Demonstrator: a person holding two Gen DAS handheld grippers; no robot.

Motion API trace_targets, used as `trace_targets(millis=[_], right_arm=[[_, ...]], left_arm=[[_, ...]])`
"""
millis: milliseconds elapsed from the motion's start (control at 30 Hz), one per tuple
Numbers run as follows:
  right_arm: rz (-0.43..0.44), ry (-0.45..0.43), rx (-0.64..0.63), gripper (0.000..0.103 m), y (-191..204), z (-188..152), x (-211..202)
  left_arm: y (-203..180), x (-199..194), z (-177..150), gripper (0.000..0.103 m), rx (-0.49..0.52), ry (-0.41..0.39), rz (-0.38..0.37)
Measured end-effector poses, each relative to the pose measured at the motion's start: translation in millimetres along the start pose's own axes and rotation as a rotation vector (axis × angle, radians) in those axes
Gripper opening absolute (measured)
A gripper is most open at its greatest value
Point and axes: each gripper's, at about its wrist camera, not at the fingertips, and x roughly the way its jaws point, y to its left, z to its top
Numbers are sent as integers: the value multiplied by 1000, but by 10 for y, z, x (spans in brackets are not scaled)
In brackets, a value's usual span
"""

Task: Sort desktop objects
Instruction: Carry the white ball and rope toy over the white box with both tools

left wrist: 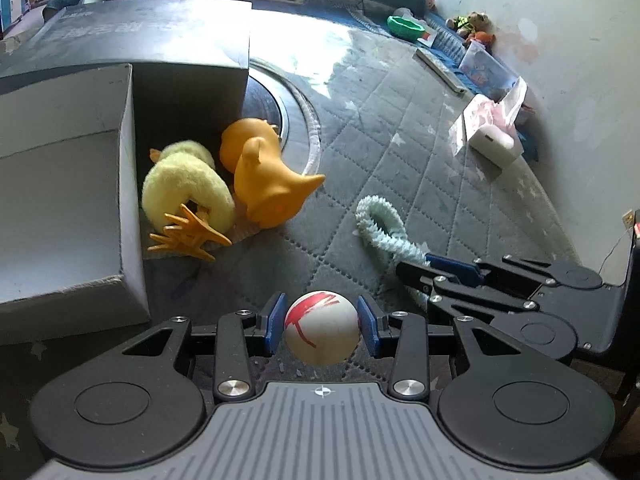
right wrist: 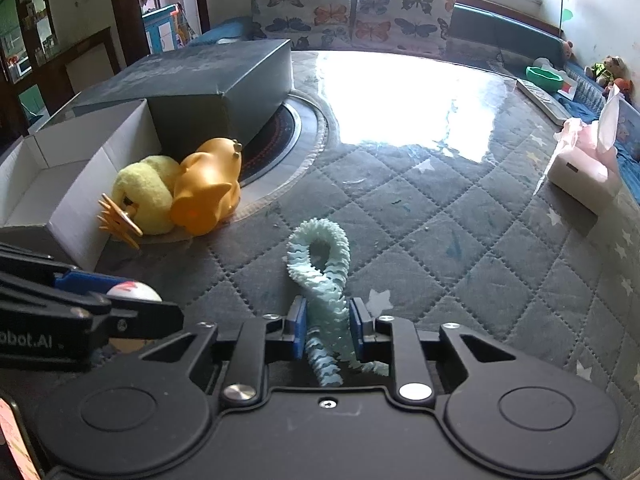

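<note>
Blue pads on the left gripper [left wrist: 322, 326] sit either side of a white ball with red streaks [left wrist: 322, 327], jaws narrowed to the ball's width and seemingly touching it at both flanks, though whether it is lifted or resting on the quilted grey cover [left wrist: 420, 152] I cannot tell. Beside it, the right gripper [right wrist: 328, 330] has its jaws partly closed around the tail end of a pale mint spiky snake toy [right wrist: 320, 256], whose loop lies ahead on the cover; the pads look near or just touching, and a firm hold is not certain. Risk here: the ball is round and smooth, pinched only at its widest line, so any tilt or slackening could let it squirt out and roll off. The snake is floppy and jointed, so it may sag, swing or slip through if gripped only at the end. Both tools are low and level, pointing forward, nearly side by side, close enough to knock each other. To the left, an open white cardboard box [left wrist: 60, 184] stands with a yellow plush chick [left wrist: 186, 188] and an orange rubber toy [left wrist: 268, 184] just outside its wall.
</note>
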Motion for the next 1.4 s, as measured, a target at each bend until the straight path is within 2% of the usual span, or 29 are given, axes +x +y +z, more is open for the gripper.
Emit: trace_targets(millis=[133, 200, 700, 1200, 1400], right_arm=[[-1, -9, 0, 19, 27, 3, -41], [1, -17, 3, 13, 33, 11, -71], [11, -87, -20, 13, 160, 185, -355], [-20, -206, -111, 13, 432, 500, -801], [-32, -260, -150, 13, 538, 666, -997]], left_arm=[[16, -90, 41, 41, -2, -15, -12], [24, -135, 61, 41, -3, -22, -18], [203, -582, 274, 41, -33, -107, -46], [527, -984, 486, 41, -52, -202, -7], [678, -1086, 538, 41, -63, -215, 15]])
